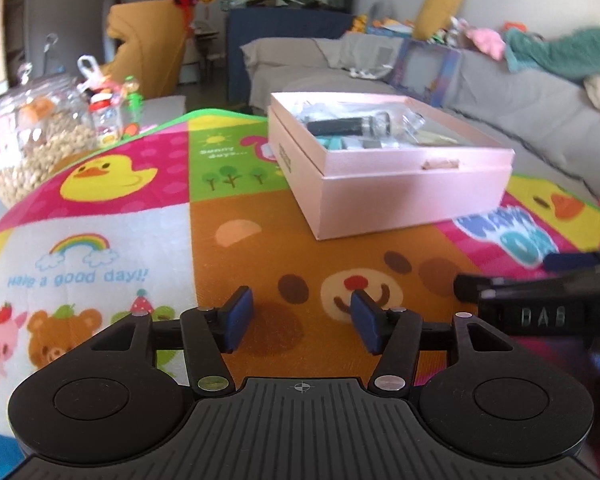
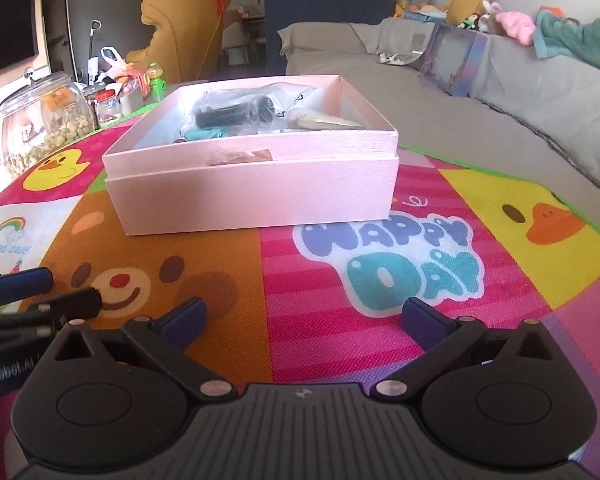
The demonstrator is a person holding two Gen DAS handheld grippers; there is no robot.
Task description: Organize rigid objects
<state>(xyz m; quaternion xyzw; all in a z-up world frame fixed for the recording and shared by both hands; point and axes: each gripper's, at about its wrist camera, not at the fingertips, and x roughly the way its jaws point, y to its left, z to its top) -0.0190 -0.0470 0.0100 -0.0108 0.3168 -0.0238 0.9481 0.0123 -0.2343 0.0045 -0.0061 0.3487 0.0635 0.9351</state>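
A pink open box (image 1: 400, 184) (image 2: 252, 196) stands on a colourful cartoon play mat (image 1: 260, 240) (image 2: 340, 320). Inside lie a black cylinder in clear plastic (image 1: 348, 125) (image 2: 232, 114), teal items (image 2: 204, 134) and other small things. My left gripper (image 1: 302, 320) is open and empty, low over the mat, in front of the box. My right gripper (image 2: 304, 320) is open wide and empty, also in front of the box. The right gripper shows at the right edge of the left wrist view (image 1: 540, 280); the left gripper shows at the left edge of the right wrist view (image 2: 28, 292).
A glass jar of nuts (image 1: 36, 136) (image 2: 40, 124) and small toys and bottles (image 1: 112, 108) (image 2: 140, 84) stand at the mat's far left. A grey sofa (image 1: 500, 92) (image 2: 500, 92) with toys runs along the right. A yellow chair (image 1: 152, 48) is behind.
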